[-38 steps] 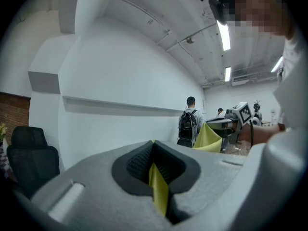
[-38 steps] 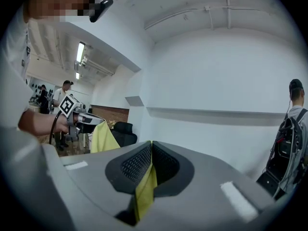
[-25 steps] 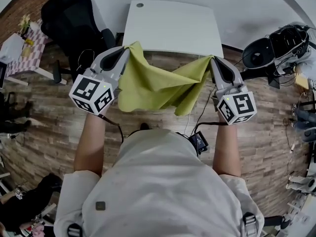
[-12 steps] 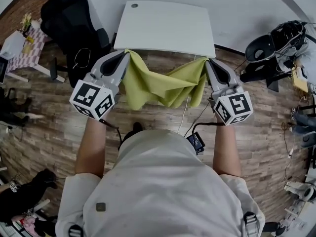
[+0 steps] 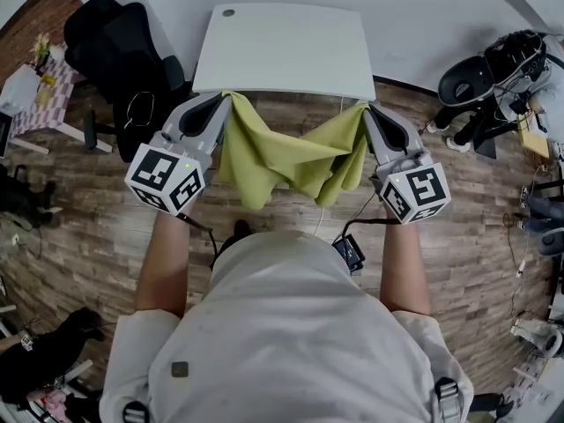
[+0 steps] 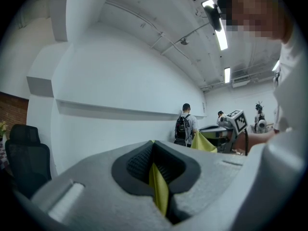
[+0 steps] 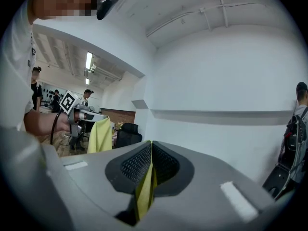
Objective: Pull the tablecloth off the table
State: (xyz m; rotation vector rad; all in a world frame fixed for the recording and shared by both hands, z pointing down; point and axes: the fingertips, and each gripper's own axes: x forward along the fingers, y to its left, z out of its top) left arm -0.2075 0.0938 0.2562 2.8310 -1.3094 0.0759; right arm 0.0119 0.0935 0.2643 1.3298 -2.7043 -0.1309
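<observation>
cloth: thin yellow-green fabric tablecloth (image 5: 286,157) hangs clear of white rectangular table (image 5: 282,51) (top bare)
left gripper (image 5: 226,100): clamped on one corner
right gripper (image 5: 367,109): clamped on other corner
remaining: pull looks done

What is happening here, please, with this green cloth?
A person holds a gripper in each hand and is handling a yellow-green tablecloth. The left gripper and the right gripper are each shut on a top edge of it, so the cloth hangs sagging between them above the wooden floor. The white table beyond has no cloth on it, so the pull looks done.
</observation>
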